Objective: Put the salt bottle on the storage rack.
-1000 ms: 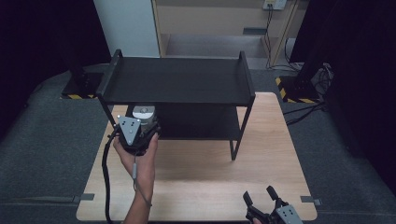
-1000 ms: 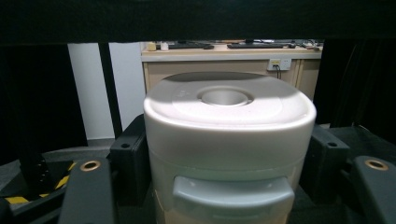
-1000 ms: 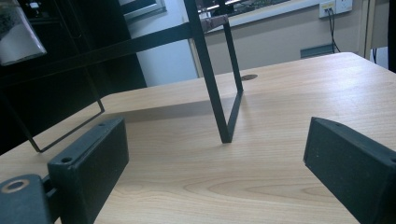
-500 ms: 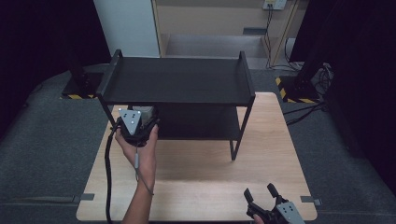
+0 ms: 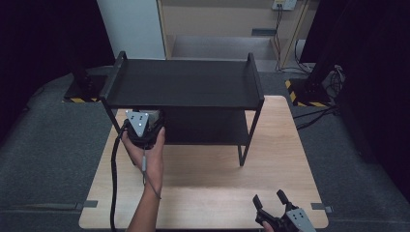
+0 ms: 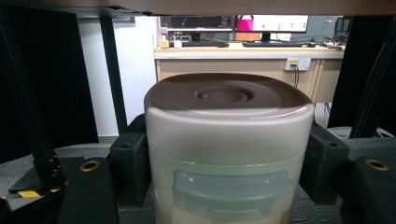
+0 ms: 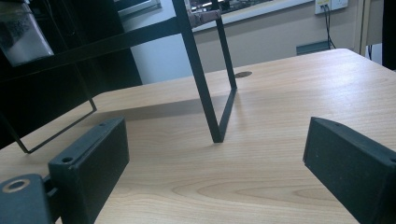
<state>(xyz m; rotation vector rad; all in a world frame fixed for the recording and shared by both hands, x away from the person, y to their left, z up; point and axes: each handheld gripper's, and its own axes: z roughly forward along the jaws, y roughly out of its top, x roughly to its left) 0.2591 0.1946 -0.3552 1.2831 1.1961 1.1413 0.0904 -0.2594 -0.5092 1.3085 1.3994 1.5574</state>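
Cream canister sits clamped in our left gripper under the black shelf, right gripper idle and wide; lifting risks knocking its lid on the top board.

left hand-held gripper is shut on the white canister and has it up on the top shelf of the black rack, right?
Not quite. The left hand-held gripper is shut on the white canister, but at the lower shelf, not on the top shelf. The high view shows the gripper reaching in under the top shelf, and the left gripper view shows that shelf's underside above the canister's lid.
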